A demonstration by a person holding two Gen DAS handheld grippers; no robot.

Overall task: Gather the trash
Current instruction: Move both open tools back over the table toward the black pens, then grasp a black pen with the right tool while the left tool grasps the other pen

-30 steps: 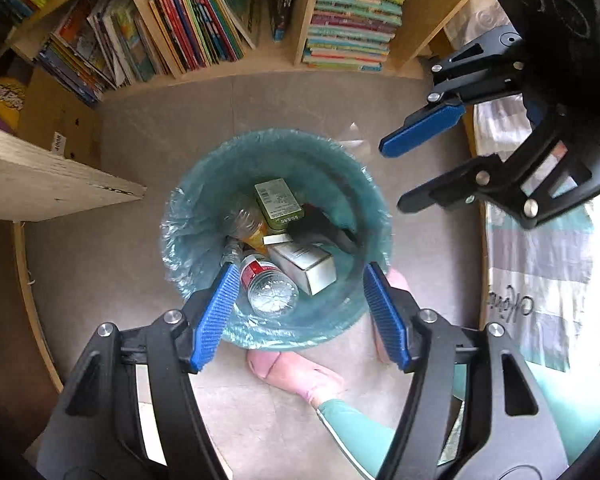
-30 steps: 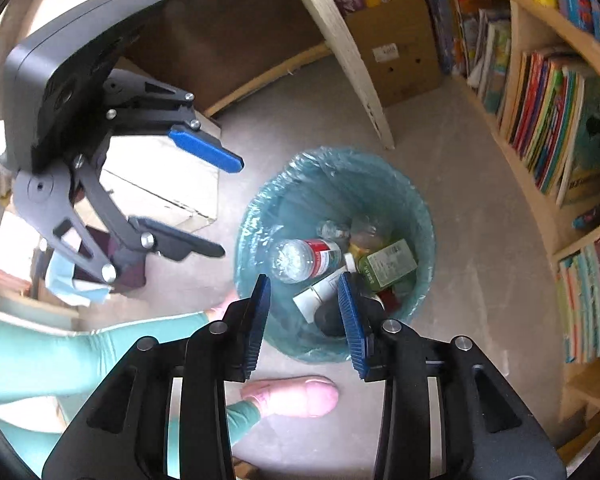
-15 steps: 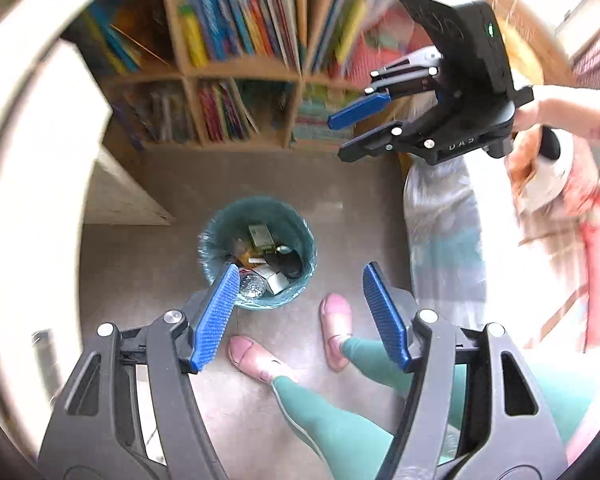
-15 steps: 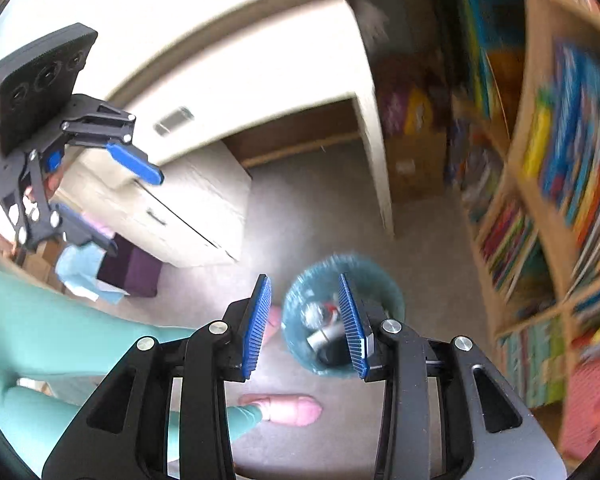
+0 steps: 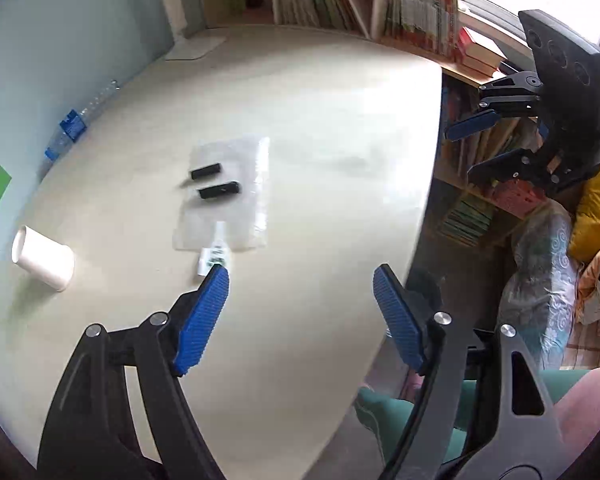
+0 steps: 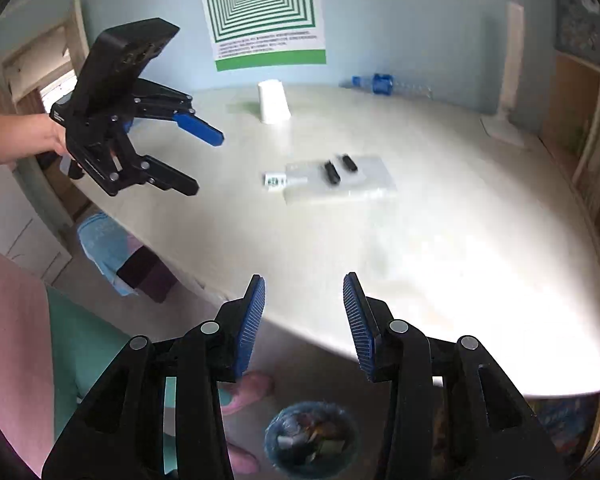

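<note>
In the left wrist view, the bin that filled the frame a second ago is gone and the counter (image 5: pixel 320 160) has come into sight, so another pickup looks due: a plastic bag (image 5: pixel 228 192), white cup (image 5: pixel 44 258) and bottle (image 5: pixel 70 130) lie there. The left hand-held gripper (image 5: pixel 300 316) hangs tilted down, jaws just widened, empty. In the right wrist view, the right hand-held gripper (image 6: pixel 304 320), jaws also just opening and empty, hovers over the counter edge, the bin (image 6: pixel 310 438) far below.

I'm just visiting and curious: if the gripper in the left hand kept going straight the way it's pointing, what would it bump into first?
Probably the bare table top. The left gripper is open and empty, and angles down at the table to the right of the clear plastic sheet. Depth is hard to judge in this fisheye view.
</note>
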